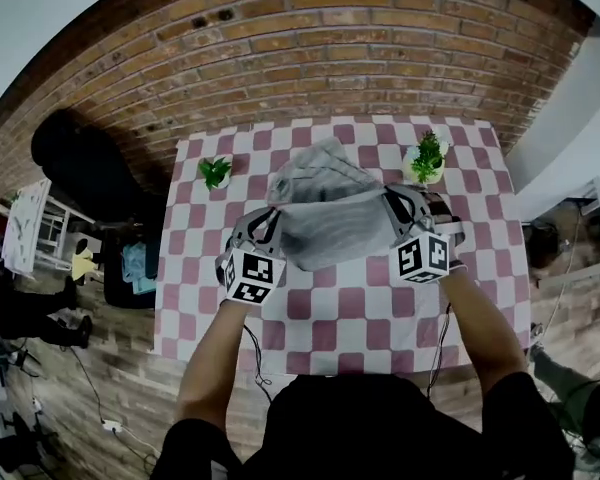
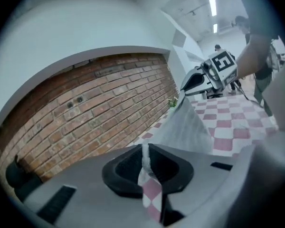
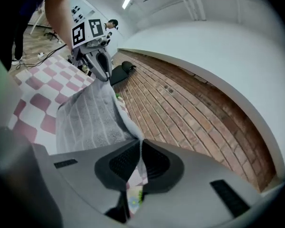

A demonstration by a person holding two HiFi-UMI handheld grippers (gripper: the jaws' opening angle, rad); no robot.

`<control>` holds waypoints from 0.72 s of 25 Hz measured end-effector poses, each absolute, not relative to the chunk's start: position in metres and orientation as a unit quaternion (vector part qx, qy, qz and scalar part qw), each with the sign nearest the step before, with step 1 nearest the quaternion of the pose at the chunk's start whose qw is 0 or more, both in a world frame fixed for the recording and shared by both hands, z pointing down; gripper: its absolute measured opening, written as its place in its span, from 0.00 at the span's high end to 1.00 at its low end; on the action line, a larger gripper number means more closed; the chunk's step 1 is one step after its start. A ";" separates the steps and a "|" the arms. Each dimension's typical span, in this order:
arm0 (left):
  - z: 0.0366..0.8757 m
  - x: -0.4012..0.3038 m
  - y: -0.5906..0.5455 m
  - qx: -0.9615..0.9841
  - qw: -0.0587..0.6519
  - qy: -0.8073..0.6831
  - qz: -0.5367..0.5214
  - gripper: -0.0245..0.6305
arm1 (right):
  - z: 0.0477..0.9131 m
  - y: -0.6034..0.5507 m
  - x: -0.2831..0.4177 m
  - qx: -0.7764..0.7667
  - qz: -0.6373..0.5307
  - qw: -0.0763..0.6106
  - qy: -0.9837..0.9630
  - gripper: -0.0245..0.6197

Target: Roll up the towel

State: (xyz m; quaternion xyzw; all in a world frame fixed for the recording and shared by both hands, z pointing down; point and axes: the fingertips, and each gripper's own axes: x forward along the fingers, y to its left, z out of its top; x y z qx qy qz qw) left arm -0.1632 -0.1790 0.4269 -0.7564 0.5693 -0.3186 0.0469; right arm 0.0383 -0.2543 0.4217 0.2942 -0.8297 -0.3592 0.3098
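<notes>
A thin edge of the grey striped towel (image 3: 92, 115) is being pinched between the jaws of the right gripper (image 3: 140, 148), whose dark pads are being pressed together on it. The towel is being held stretched in the air towards the left gripper (image 3: 103, 74), where its far corner is being gripped. A pink-and-white checked tablecloth (image 3: 35, 96) is being shown below left, and a brick wall (image 3: 190, 108) at right.
</notes>
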 end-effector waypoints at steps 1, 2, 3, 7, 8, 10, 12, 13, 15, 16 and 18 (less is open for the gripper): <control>0.418 -0.171 -0.197 -0.751 0.063 0.568 -0.331 0.91 | 0.413 -0.271 0.030 0.295 -0.370 0.314 -0.823 0.94; 0.407 -0.180 -0.216 -0.745 0.080 0.568 -0.341 0.91 | 0.402 -0.287 0.021 0.297 -0.381 0.317 -0.817 0.94; 0.396 -0.190 -0.235 -0.738 0.099 0.567 -0.354 0.91 | 0.390 -0.304 0.012 0.300 -0.390 0.318 -0.810 0.94; 0.331 -0.216 -0.307 -0.702 0.198 0.551 -0.406 0.91 | 0.323 -0.371 -0.016 0.323 -0.421 0.313 -0.788 0.94; 0.309 -0.222 -0.323 -0.691 0.224 0.547 -0.416 0.91 | 0.301 -0.387 -0.022 0.331 -0.430 0.311 -0.780 0.94; 0.262 -0.234 -0.355 -0.671 0.265 0.542 -0.431 0.91 | 0.253 -0.419 -0.033 0.347 -0.452 0.308 -0.762 0.93; 0.209 -0.243 -0.386 -0.655 0.290 0.546 -0.435 0.91 | 0.196 -0.448 -0.042 0.365 -0.480 0.307 -0.737 0.93; 0.180 -0.246 -0.400 -0.646 0.302 0.550 -0.436 0.91 | 0.165 -0.459 -0.045 0.374 -0.494 0.306 -0.723 0.93; 0.119 -0.247 -0.416 -0.625 0.334 0.556 -0.434 0.91 | 0.105 -0.470 -0.048 0.394 -0.517 0.297 -0.699 0.93; 0.089 -0.247 -0.418 -0.615 0.353 0.559 -0.429 0.91 | 0.077 -0.470 -0.047 0.405 -0.525 0.287 -0.691 0.93; 0.032 -0.244 -0.412 -0.601 0.393 0.564 -0.407 0.91 | 0.027 -0.460 -0.044 0.425 -0.537 0.258 -0.681 0.93</control>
